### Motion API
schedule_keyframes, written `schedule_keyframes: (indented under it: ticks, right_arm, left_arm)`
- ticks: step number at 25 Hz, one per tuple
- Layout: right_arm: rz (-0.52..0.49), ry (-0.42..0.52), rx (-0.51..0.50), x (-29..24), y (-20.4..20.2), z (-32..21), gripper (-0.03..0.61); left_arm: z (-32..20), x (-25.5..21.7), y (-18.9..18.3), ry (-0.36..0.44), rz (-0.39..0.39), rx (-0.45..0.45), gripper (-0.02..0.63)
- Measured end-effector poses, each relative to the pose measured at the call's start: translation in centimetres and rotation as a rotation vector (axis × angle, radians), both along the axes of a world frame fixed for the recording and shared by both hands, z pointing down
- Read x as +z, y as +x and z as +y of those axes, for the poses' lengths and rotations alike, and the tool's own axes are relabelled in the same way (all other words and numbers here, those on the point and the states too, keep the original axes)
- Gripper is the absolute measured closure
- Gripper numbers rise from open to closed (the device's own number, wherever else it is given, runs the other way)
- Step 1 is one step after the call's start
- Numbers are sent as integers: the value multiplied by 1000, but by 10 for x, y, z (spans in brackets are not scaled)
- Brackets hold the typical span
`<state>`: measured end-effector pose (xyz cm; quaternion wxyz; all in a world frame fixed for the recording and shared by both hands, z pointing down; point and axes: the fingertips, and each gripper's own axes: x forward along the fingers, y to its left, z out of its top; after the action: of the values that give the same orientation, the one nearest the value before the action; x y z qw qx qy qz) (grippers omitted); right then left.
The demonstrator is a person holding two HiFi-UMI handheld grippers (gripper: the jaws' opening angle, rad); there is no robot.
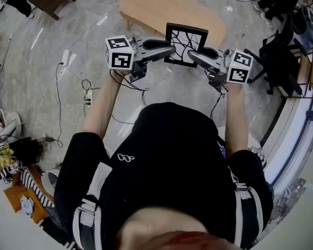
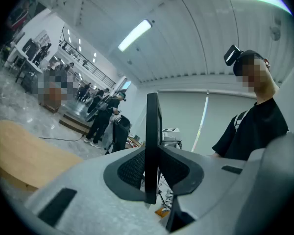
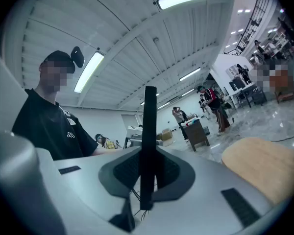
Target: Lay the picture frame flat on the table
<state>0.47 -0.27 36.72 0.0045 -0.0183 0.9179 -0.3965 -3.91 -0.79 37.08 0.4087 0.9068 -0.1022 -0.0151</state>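
Observation:
A black picture frame with a white print of dark branching lines hangs in the air between my two grippers, above the near edge of the oval wooden table. My left gripper is shut on its left edge and my right gripper is shut on its right edge. In the left gripper view the frame shows edge-on as a thin dark bar pinched between the pads. The right gripper view shows the same frame edge-on, with both pads pressed against it.
The table stands on a pale marbled floor. Cables and a power strip lie on the floor at the left. Black office chairs stand at the right, and clutter lies at the lower left. Several people stand in the distance.

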Motion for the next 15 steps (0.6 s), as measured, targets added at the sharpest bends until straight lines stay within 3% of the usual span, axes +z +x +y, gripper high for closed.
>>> schedule_keyframes:
  ticks: [6,15]
  right_arm:
    - [7,-12,15,1,0,2,531]
    - [-31,-95,47,13,0,-2,532]
  left_arm:
    - [2,0,1,1,-12,6,541]
    - [5,10,0,-71,-46,-32,541]
